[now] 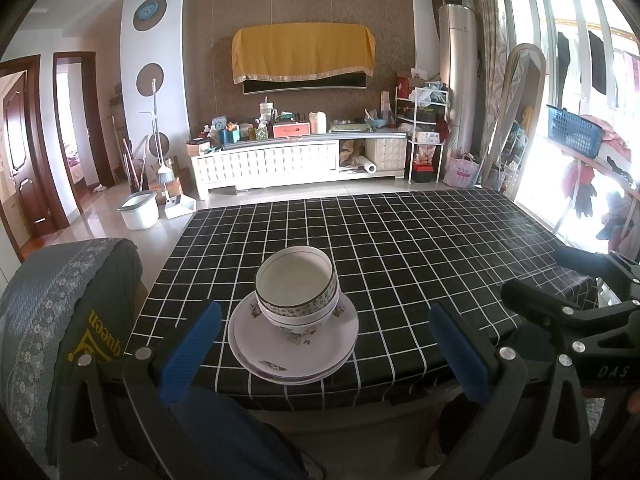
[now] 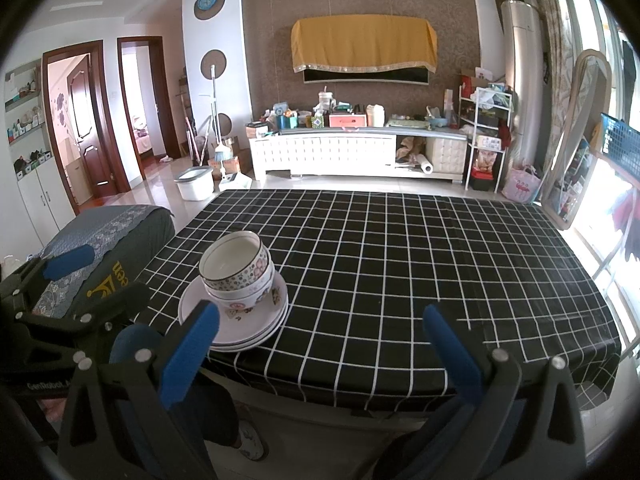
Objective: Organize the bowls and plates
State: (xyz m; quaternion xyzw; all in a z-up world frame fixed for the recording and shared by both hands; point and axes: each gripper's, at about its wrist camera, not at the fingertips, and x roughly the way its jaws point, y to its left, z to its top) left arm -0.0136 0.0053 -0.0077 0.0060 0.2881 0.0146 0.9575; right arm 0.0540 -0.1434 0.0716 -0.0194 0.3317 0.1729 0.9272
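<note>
White bowls (image 1: 297,292) sit nested on stacked plates (image 1: 292,340), maybe three, on the checked table (image 1: 420,248). The left gripper (image 1: 326,344) and right gripper (image 2: 320,344) are both wide, holding nothing.

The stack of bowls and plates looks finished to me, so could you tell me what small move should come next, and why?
Probably ease both grippers straight back and stop. The bowls sit nested on the stacked plates, the left gripper and right gripper are open and empty, and no other dishes show on the checked tablecloth.
</note>
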